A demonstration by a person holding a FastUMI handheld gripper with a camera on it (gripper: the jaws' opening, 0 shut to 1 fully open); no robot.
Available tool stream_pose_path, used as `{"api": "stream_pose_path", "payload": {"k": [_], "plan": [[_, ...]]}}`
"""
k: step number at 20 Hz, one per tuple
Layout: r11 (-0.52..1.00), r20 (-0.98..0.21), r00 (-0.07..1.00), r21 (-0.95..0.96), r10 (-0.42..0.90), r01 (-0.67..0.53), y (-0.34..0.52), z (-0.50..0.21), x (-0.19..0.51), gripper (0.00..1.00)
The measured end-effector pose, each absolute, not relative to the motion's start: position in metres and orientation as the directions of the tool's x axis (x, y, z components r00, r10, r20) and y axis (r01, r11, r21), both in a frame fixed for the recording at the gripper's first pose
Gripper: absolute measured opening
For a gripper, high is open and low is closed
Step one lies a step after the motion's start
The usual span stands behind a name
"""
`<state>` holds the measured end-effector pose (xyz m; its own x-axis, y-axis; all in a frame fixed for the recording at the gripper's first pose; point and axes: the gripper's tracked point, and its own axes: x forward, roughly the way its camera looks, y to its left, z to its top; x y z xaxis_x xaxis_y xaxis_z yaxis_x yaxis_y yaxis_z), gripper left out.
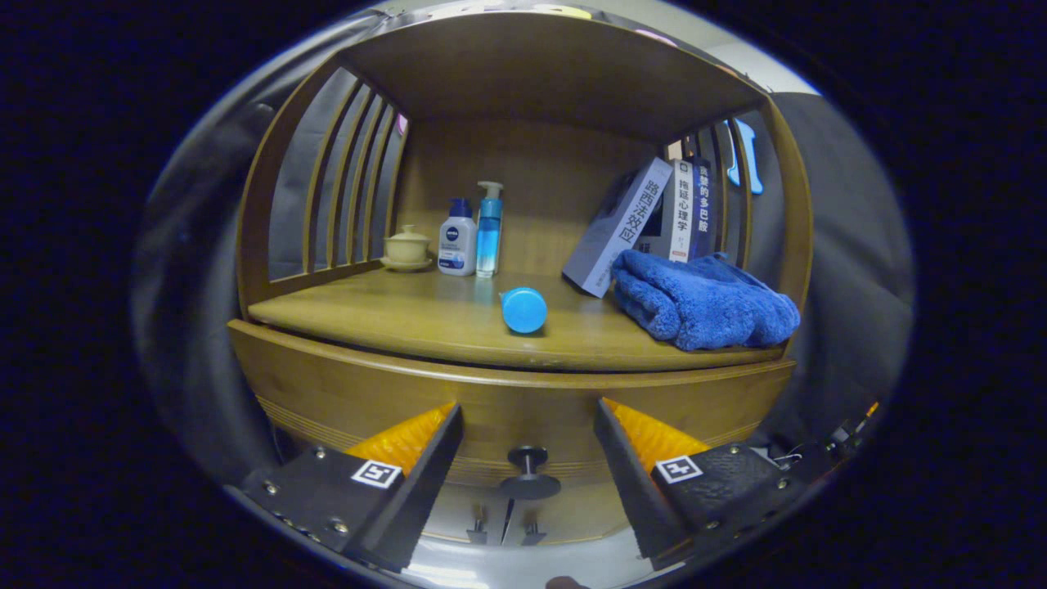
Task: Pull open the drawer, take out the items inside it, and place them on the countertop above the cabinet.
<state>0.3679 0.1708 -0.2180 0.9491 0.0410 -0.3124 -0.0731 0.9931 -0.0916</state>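
Note:
A wooden cabinet stands in front of me, with its drawer front (507, 409) shut under the countertop (425, 319). The drawer's dark round knob (529, 473) sticks out toward me, low between my fingers. My gripper (528, 413) is open, its fingers spread wide to either side of the knob and touching nothing. A blue round item (523, 310) lies on the countertop just above the drawer. The inside of the drawer is hidden.
On the countertop a folded blue towel (703, 303) lies at the right, with leaning books (646, 221) behind it. Two pump bottles (474, 233) and a lidded cream cup (407, 245) stand at the back left. Slatted wooden sides and a top board enclose the shelf.

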Motion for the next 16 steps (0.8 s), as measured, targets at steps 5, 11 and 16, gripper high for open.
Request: {"api": "stream_pose_path", "payload": {"k": [5,11,16], "plan": [[0.995,-0.309,0.95,-0.076,0.045,-0.072,0.174,-0.219,0.377,0.98],[0.993,-0.289,0.956,-0.089,0.054,-0.083,0.172,-0.219,0.376,0.97],[0.994,-0.284,0.954,-0.039,0.091,-0.106,0.178,-0.203,0.367,0.97]]}}
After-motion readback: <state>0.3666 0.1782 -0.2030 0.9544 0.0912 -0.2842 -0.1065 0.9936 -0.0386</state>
